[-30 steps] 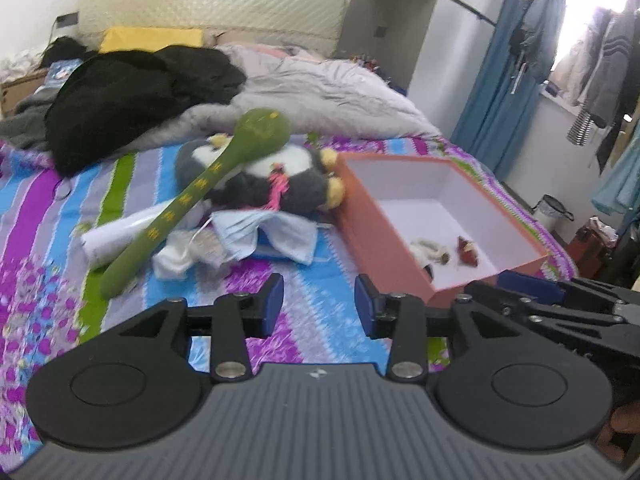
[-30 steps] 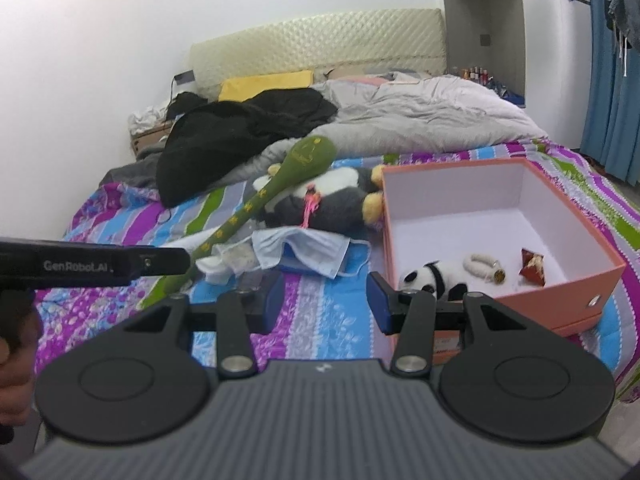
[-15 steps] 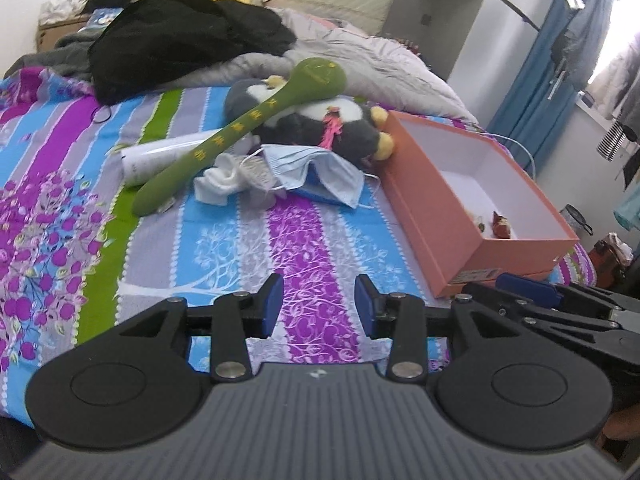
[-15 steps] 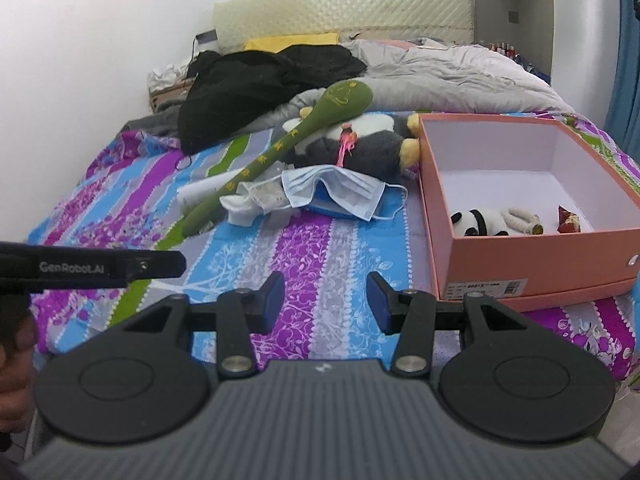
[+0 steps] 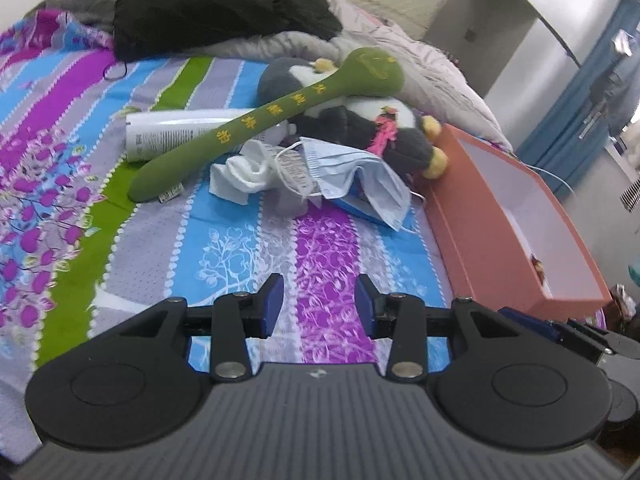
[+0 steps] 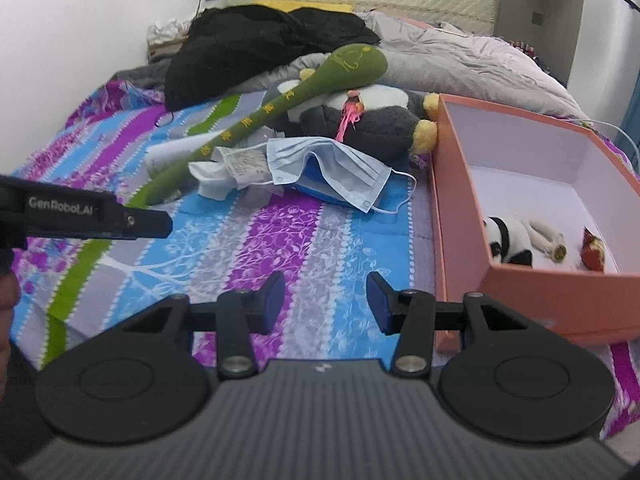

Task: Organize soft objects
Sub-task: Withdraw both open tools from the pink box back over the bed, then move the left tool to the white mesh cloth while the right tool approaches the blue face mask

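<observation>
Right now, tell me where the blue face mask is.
In both wrist views the blue face mask lies mid-bed, draped over a blue packet, just in front of the grey plush penguin and left of the pink box.

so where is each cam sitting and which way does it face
Left wrist: on the left gripper, facing up the bed at the green plush stick; own open fingers and the right gripper's edge show.
Right wrist: on the right gripper, facing the pink box; open fingers, the left gripper's arm.
Shared: stick, face mask, box.
</observation>
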Motion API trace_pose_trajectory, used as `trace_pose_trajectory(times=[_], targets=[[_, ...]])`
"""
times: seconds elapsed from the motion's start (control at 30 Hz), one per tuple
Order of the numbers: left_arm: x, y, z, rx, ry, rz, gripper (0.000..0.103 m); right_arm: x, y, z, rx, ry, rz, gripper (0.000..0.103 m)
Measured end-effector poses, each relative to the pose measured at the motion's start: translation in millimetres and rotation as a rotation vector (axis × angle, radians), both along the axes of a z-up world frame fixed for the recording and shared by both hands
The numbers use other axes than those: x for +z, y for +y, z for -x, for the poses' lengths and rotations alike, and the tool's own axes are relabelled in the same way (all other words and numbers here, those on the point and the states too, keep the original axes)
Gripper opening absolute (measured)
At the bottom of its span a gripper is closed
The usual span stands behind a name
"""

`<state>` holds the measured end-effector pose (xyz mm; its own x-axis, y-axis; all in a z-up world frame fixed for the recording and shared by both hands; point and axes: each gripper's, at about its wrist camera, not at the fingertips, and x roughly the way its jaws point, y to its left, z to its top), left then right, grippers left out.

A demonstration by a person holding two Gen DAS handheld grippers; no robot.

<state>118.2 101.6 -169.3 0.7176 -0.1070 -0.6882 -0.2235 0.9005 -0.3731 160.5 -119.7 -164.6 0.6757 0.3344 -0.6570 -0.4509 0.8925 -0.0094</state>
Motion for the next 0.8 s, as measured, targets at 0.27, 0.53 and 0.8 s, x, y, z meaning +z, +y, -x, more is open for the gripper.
trace_pose_trajectory(times=[0.27,0.53,0.8], targets=[[-32,31,-55,0.048,-0.003,0.02,0.045,-31,25,-60,0.006,-0.021,0.044,0.048],[-49,69,-92,0.121,-0.03,0.012,0.045,-59,45,-110,-0.003,-0.037,0.078,0.048],[-65,90,-115,0.158,-0.072,0.063,0.045,-80,64,-145,0.011,-0.094,0.163,0.048]])
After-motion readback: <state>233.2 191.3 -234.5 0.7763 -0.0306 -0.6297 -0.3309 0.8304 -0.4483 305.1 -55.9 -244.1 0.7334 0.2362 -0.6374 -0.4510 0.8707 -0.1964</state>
